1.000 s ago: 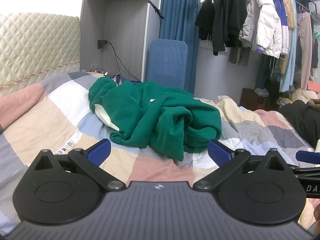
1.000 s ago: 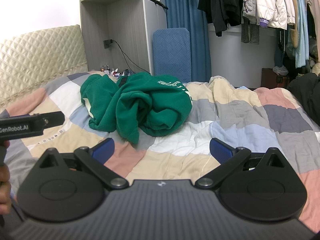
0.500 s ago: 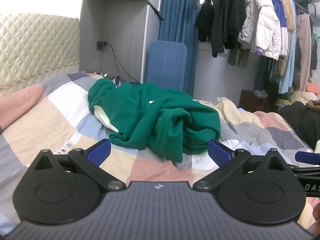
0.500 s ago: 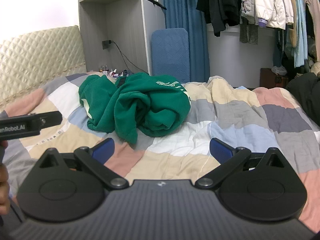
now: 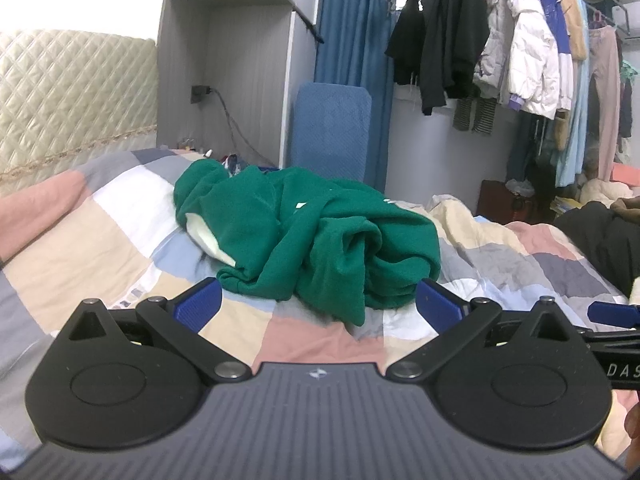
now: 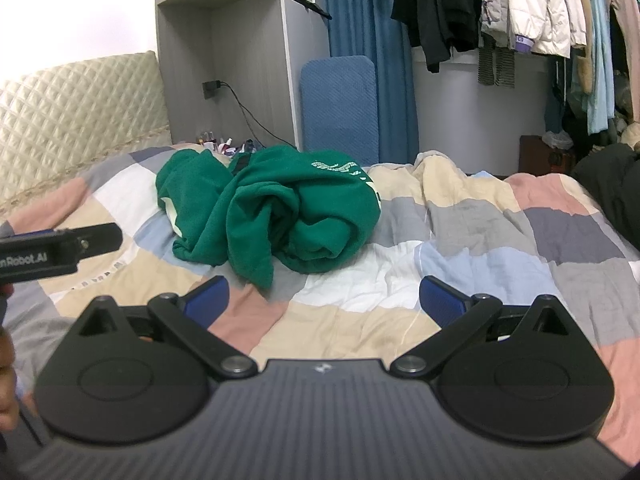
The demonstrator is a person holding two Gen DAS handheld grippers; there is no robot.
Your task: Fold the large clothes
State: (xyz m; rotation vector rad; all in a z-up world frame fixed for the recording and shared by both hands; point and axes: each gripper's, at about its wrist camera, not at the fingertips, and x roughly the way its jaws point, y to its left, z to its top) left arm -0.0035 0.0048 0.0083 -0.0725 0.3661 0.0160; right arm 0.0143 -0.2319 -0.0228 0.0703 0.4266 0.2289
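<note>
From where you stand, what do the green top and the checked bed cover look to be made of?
Green top: seemingly thick fleece or sweatshirt knit, matte, with a fuzzy nap and soft, rounded folds. Checked bed cover: probably light woven cotton, matte, finely crinkled all over.

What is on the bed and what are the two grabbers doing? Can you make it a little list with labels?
garment: green sweatshirt, crumpled in a heap, not yet folded
print: white lettering on the top of it, seen in the right wrist view
surface: patchwork quilt on the bed
left gripper: open, holding nothing, short of the sweatshirt
right gripper: open, holding nothing, over bare quilt
behind bed: padded headboard, blue curtain, hanging clothes
</note>
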